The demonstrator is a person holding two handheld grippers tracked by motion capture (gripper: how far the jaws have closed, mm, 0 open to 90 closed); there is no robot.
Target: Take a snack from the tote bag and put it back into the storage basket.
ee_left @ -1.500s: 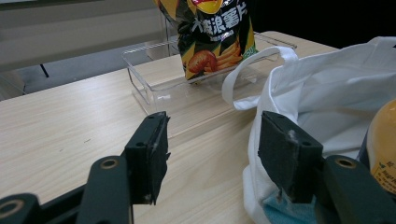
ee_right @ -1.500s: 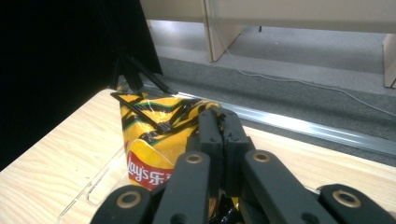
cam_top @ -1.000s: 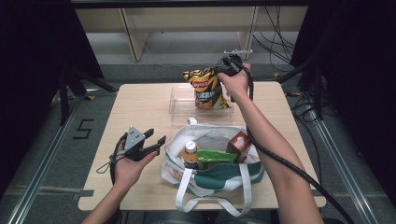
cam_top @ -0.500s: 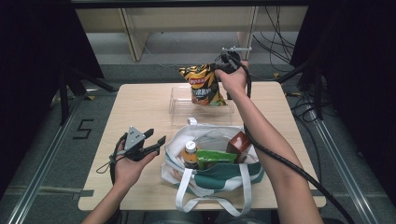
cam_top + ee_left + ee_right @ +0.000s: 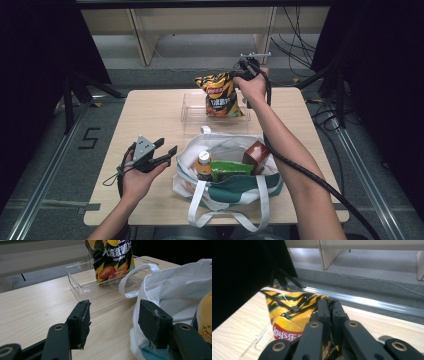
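— Right gripper view had the right claw [image 5: 329,305] pinched tight on the top corner of the crinkly yellow-and-black foil chip bag [image 5: 292,315]. What might have gone wrong from there?

— I judged the grip thin: slick foil held by one corner could have slid out, and the bag could have dropped or tipped over the wall of the clear plastic rectangular tray [image 5: 192,107] beneath it. In the high view the bag hung upright with its bottom inside that tray or just above it; I couldn't tell whether it touched.

— And the left claw [image 5: 162,155]?

— Jaws wide, nothing between them, held just left of the white-and-green cloth tote bag [image 5: 227,187] on the pale wooden counter [image 5: 150,115]. A stray move there could have snagged the tote's white looped handle [image 5: 135,273].

— What sat in the containers?

— The tray held nothing but the chips. The tote held an orange bottle with a white cap [image 5: 203,165], a flat green packet [image 5: 230,169] and a dark red carton [image 5: 256,153].
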